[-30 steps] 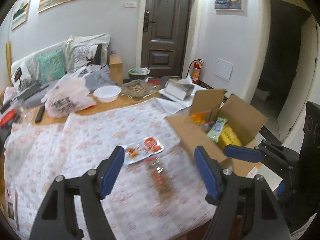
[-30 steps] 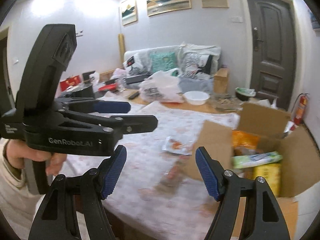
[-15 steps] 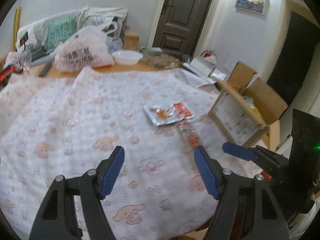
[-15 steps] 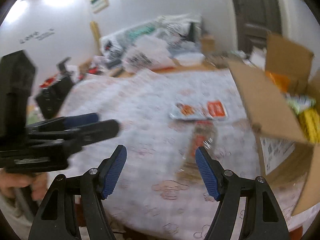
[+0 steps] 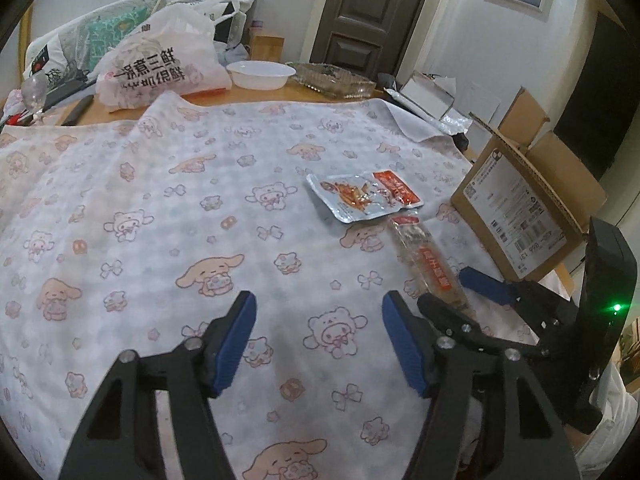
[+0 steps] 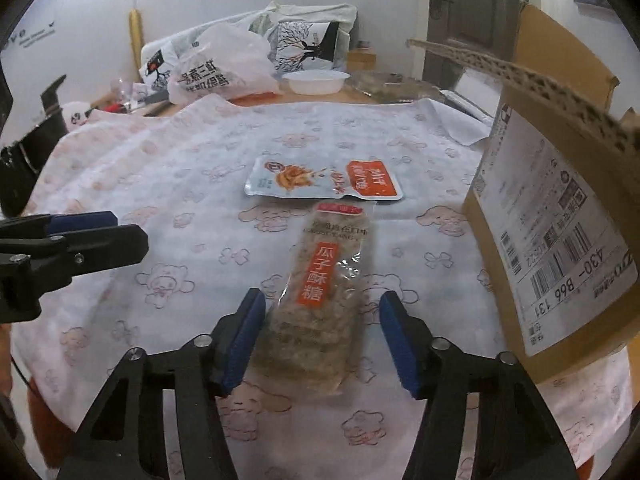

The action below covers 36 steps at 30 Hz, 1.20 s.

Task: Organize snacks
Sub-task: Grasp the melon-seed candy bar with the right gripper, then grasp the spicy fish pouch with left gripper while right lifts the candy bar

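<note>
Cartoon-print tablecloth (image 5: 160, 200) bearing snack packets (image 6: 320, 280), cardboard box (image 6: 560, 220) beside

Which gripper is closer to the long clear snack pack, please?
Right. The right gripper straddles the near end of the long clear snack pack, jaws open; the left gripper hangs over bare cloth beside it.

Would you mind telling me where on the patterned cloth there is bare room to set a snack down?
The patterned cloth is bare left of the silver pouch, from the plastic bag down to the left claw. It is crowded toward the cardboard box, where the long clear packet lies between the right claw's fingers.
</note>
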### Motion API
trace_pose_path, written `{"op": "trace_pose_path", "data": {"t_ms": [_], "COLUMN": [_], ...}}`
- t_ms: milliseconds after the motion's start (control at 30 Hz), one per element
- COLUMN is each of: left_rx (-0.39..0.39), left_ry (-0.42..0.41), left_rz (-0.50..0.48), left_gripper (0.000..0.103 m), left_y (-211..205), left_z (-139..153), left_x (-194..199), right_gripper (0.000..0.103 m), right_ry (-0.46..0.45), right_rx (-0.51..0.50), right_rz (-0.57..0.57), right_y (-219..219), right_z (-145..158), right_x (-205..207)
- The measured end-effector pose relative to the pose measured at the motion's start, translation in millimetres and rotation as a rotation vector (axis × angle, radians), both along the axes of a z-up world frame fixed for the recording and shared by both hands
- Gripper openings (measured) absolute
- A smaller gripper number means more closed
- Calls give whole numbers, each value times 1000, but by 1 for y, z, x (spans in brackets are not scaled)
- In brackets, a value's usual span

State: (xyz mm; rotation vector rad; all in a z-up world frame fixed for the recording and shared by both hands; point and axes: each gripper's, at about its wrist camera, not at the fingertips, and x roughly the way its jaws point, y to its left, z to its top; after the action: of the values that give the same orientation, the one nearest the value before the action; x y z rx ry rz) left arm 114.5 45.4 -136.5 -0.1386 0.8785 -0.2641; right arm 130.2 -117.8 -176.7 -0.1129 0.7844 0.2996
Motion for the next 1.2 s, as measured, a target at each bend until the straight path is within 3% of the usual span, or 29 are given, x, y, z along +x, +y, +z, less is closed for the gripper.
{"op": "trace_pose_path", "data": {"t_ms": [33, 133, 500, 767, 933, 1033, 1100, 1167, 1200], "left_rx": [3, 17, 109, 116, 167, 189, 231, 230, 237], "left_ry": [2, 6, 70, 119, 78, 47, 32, 20, 18], "left_rz": [-3, -21, -132, -201, -205, -218, -223, -244, -245], "left_gripper": [53, 47, 47, 71, 78, 78, 71, 57, 57], "left_y": [-1, -8, -48, -69, -79, -82, -85, -88, -89], "left_z": [0, 2, -3, -21, -25, -27, -28, -26, -26], "left_x": [1, 8, 68, 109, 123, 122, 119, 114, 112], "right_gripper": [40, 39, 38, 38, 38, 38, 38, 38, 38], "right_ry": [-8, -39, -99, -81, -68, -59, -58, -58, -59], "right_rx": [-5, -32, 38, 107, 119, 133, 139, 144, 144], "right_rz": [1, -8, -156, -165, -166, -161, -158, -155, -155], "right_y": [0, -1, -23, -30, -33, -38, -39, -40, -40], "right_z": [1, 2, 6, 9, 6, 5, 5, 5, 6], "right_x": [0, -4, 1, 9, 15, 14, 14, 13, 13]}}
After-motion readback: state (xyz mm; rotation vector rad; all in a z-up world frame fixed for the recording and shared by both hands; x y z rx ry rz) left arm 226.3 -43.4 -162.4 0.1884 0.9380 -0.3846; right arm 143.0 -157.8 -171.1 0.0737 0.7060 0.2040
